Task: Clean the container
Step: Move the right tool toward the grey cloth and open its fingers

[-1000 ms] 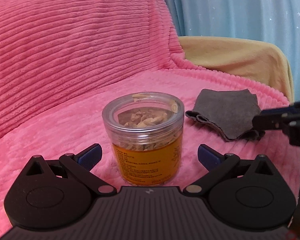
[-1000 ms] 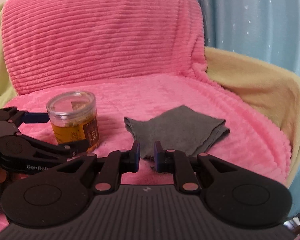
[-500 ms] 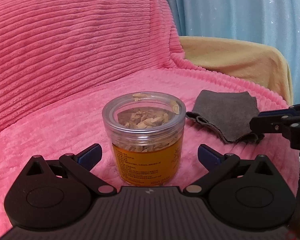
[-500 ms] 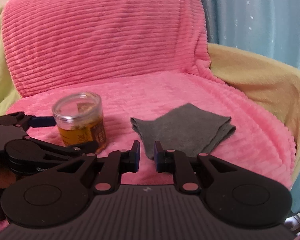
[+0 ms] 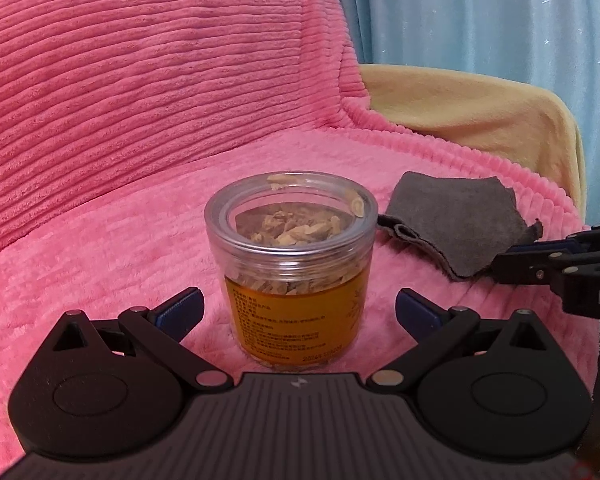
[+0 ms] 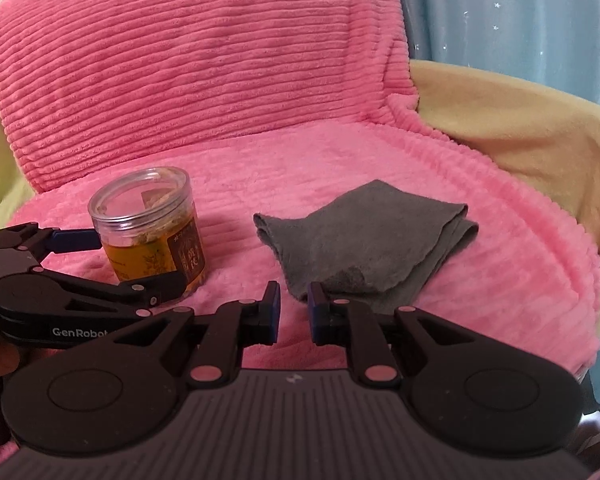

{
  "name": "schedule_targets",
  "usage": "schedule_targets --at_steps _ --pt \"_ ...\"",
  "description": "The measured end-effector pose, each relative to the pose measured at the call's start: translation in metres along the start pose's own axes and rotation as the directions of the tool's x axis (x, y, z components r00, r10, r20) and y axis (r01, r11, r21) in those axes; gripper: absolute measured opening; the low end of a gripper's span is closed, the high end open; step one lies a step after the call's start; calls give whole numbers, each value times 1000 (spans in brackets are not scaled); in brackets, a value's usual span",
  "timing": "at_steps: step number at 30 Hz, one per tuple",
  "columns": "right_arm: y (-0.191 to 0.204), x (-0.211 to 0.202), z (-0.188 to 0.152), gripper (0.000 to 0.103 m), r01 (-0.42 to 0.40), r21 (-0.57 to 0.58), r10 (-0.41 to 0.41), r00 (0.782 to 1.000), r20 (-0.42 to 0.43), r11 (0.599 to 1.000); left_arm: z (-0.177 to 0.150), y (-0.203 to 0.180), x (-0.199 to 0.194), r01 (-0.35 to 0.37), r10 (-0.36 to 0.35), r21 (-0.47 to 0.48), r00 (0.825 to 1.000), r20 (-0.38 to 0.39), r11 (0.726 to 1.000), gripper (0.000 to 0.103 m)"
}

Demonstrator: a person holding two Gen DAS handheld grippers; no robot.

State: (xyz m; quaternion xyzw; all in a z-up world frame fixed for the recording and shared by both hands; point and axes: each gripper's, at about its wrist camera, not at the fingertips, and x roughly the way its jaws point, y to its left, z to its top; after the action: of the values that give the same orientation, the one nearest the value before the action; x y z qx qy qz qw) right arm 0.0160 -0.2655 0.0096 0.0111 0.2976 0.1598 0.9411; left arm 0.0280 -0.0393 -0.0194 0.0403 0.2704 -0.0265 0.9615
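So the clear plastic jar (image 5: 291,268) with the orange label is sitting upright on the pink ribbed blanket (image 5: 140,120) that's draped over the armchair seat, and it's sitting right between the fingers of the left hand-held gripper (image 5: 298,312). That one is spread wide open, with its blue pads (image 5: 180,312) standing off either side of the jar's lower half, a gap of pink showing on both sides, so it isn't gripping anything. There are dried pale bits showing through the jar's see-through lid. From the right wrist view the same jar (image 6: 148,224) is showing off to the left with the left hand-held gripper (image 6: 116,260) framing it, one finger behind and one in front. The right hand-held gripper (image 6: 294,312) is sitting only slightly open, a narrow slot between its pads, holding nothing, and it's hovering just short of the near corner of the folded grey cloth (image 6: 364,236). That cloth is lying flat on the blanket to the right of the jar, near it but not touching. A tan throw (image 6: 520,120) is covering the chair's right arm, and a light blue curtain with little stars (image 5: 500,12) is hanging behind.
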Motion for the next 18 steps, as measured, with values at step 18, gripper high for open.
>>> schedule_targets --at_steps 18 --pt "8 -1 0 12 -2 -32 3 1000 16 999 -1 0 1 -13 13 12 1000 5 1000 103"
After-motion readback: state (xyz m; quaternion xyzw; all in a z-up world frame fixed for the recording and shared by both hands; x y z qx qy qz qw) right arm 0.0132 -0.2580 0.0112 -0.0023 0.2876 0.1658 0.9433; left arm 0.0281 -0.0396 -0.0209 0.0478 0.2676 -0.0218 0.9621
